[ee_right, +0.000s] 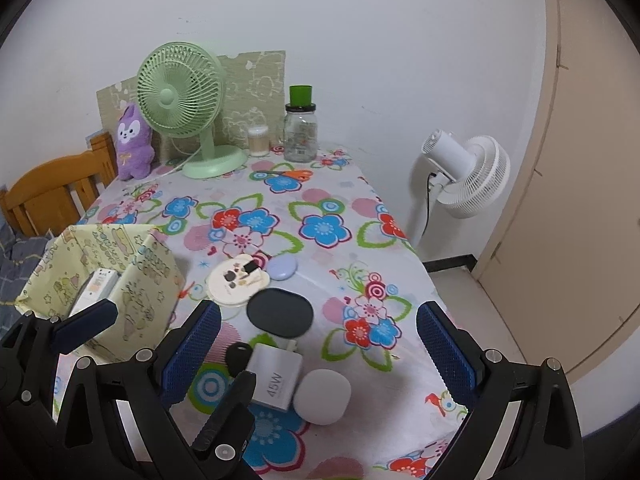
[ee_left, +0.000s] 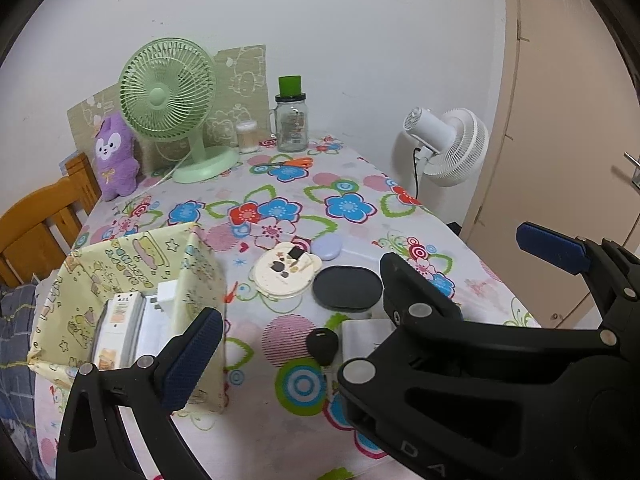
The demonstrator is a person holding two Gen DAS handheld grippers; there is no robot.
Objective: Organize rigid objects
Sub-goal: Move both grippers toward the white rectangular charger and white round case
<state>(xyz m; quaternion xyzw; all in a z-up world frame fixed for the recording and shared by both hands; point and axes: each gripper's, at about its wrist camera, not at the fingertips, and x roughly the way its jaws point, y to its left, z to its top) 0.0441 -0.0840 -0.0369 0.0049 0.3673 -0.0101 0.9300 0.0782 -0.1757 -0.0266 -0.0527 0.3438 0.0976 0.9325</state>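
Observation:
A yellow patterned box stands at the table's left and holds a white remote and a white plug. Loose on the cloth lie a black oval case, a white 45W charger, a white round case, a black key fob, a lilac case and a bear-shaped dish. My right gripper is open above the charger. My left gripper is open beside the box; one finger shows in the right wrist view.
A green desk fan, a purple plush, a glass jar with a green lid, a cotton swab tub and orange scissors stand at the far end. A white floor fan is right of the table, wooden chairs left.

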